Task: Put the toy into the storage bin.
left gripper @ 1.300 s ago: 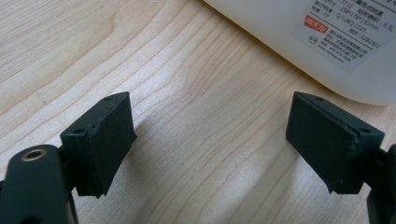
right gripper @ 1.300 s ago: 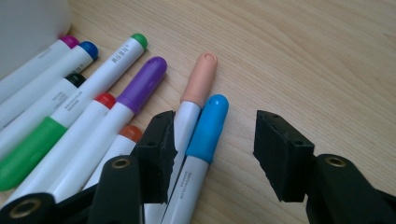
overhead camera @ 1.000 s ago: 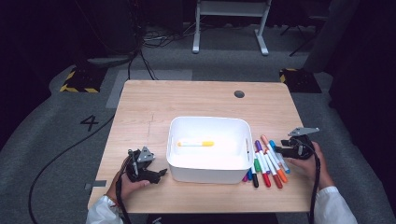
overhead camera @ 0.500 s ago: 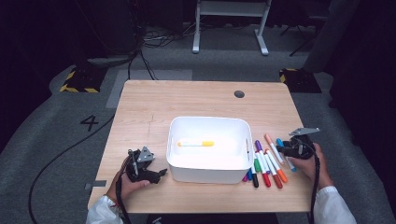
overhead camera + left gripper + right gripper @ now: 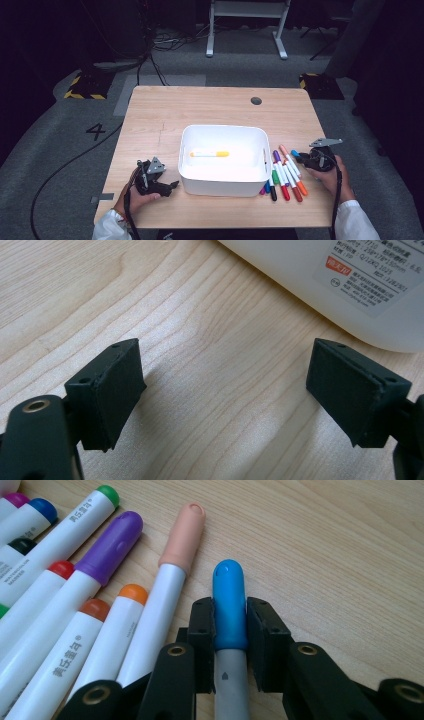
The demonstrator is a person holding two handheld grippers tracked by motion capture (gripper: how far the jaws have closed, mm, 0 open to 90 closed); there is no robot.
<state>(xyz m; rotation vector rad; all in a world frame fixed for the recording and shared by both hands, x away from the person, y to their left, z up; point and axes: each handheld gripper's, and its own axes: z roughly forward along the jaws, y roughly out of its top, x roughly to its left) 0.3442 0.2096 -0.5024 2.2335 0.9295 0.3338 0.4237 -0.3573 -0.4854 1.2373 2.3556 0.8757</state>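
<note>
- Pinching blue-capped marker (image 5: 229,611) between right gripper (image 5: 230,630) pads, jaws just closed on it
- Lying right of white bin (image 5: 200,172), outermost of marker row (image 5: 282,175)
- Resting left of bin: left gripper (image 5: 225,390), spread, nothing between

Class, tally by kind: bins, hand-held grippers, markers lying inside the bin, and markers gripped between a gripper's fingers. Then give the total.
White bin: 1
Grippers, the left gripper and the right gripper: 2
Markers inside the bin, the yellow marker: 1
Markers gripped, the blue marker: 1
Total: 5
</note>
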